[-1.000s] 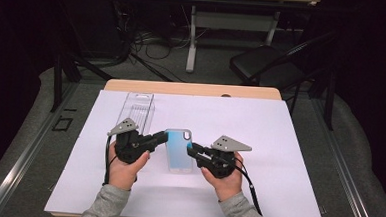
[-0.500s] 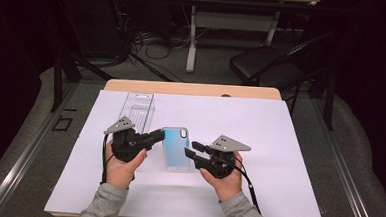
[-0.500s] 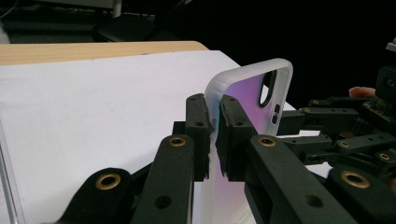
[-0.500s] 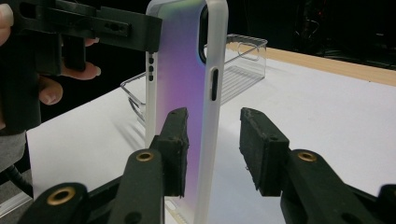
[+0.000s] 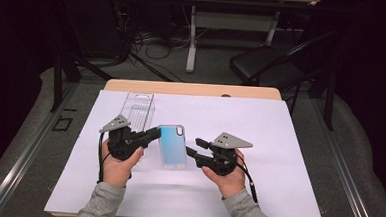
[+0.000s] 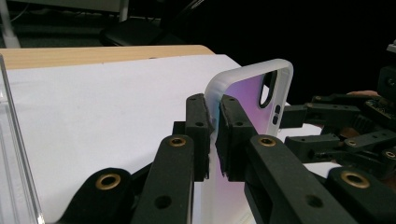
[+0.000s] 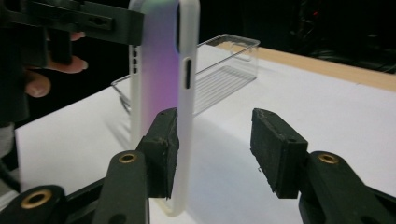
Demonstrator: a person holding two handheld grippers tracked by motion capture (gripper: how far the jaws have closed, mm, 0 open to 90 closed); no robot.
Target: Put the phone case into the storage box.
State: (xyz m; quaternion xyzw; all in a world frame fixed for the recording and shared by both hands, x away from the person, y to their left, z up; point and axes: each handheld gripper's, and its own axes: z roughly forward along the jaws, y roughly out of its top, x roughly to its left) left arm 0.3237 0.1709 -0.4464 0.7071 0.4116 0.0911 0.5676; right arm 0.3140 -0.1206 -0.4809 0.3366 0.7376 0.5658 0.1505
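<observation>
Since a second ago the right gripper (image 5: pixel 195 147) has been spreading its jaws, so the phone case (image 5: pixel 172 146) now stands free between them. One pad (image 7: pixel 164 149) sits right against the rim, the other well clear. The left gripper (image 5: pixel 155 133) alone pinches the case's edge, holding it over the white sheet (image 5: pixel 279 143) near the clear plastic box (image 5: pixel 138 108). That's a thin, one-sided pinch: the case could pivot or slip out, and the right pad, if it drags away, could knock it loose.
</observation>
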